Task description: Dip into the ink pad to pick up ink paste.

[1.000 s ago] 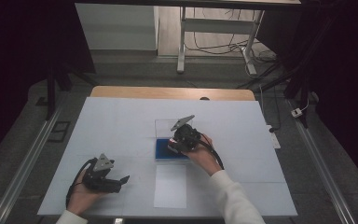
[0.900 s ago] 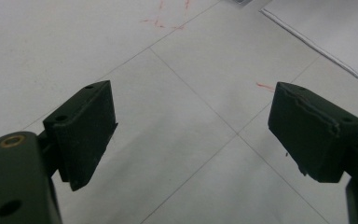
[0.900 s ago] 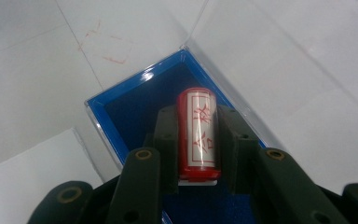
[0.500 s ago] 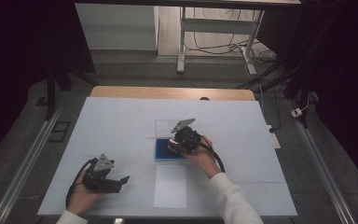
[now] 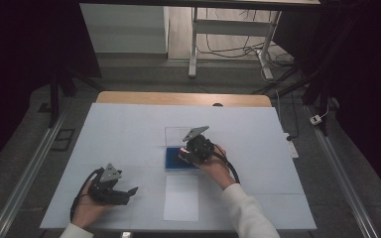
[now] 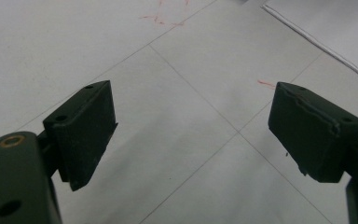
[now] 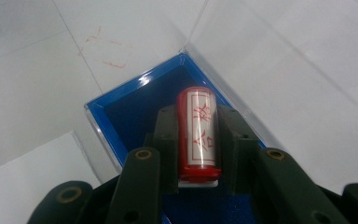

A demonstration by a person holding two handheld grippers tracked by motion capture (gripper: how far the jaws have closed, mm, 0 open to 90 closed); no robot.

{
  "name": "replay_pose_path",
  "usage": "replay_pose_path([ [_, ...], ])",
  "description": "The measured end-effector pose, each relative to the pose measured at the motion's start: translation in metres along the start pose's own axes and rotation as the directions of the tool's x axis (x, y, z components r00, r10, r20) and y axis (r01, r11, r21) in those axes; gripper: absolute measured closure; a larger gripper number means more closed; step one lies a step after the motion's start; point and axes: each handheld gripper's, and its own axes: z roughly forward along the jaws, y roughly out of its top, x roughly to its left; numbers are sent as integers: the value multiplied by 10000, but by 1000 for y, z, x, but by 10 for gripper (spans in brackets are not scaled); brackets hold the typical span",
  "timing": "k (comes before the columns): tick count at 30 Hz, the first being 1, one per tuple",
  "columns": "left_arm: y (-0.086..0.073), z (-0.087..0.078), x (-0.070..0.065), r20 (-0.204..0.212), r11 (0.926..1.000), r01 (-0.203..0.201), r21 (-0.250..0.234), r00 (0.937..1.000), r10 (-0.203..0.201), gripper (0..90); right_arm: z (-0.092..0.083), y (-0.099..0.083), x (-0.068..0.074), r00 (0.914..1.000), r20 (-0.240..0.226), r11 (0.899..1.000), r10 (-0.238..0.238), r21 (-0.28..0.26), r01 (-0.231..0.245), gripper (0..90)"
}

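A red cylindrical stamp with white characters on its label sits between the jaws of my right gripper, which is shut on it. It hangs over a blue-lined clear box whose transparent lid stands open behind. In the high view the right gripper is at the box in the table's middle. My left gripper rests near the front left with its jaws wide apart. Its own view shows the left gripper open over bare white table, nothing between its pads.
A white sheet of paper lies just in front of the box. The white tabletop has faint grid lines and small red marks. A wooden edge runs along the far side.
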Motion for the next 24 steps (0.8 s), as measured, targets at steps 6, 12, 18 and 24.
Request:
replay_pose_path([
  [6, 0, -1, 0, 5, 10000, 27, -48, 10000, -27, 152, 0, 0, 0, 10000, -17, 10000, -9, 9, 9, 706],
  [12, 0, -1, 2, -18, 9999, 96, -82, 10000, -96, 152, -10, 4, -5, 9986, -408, 9985, 347, -404, -363, 702],
  [18, 0, -1, 2, -14, 9999, 83, -62, 10000, -84, 150, -22, 5, -6, 9984, -402, 9938, 386, -1030, -426, 702],
  [24, 0, 0, 2, -36, 10000, 75, -51, 10000, -75, 150, -28, 3, -7, 9979, -478, 9922, 435, -1149, -488, 701],
])
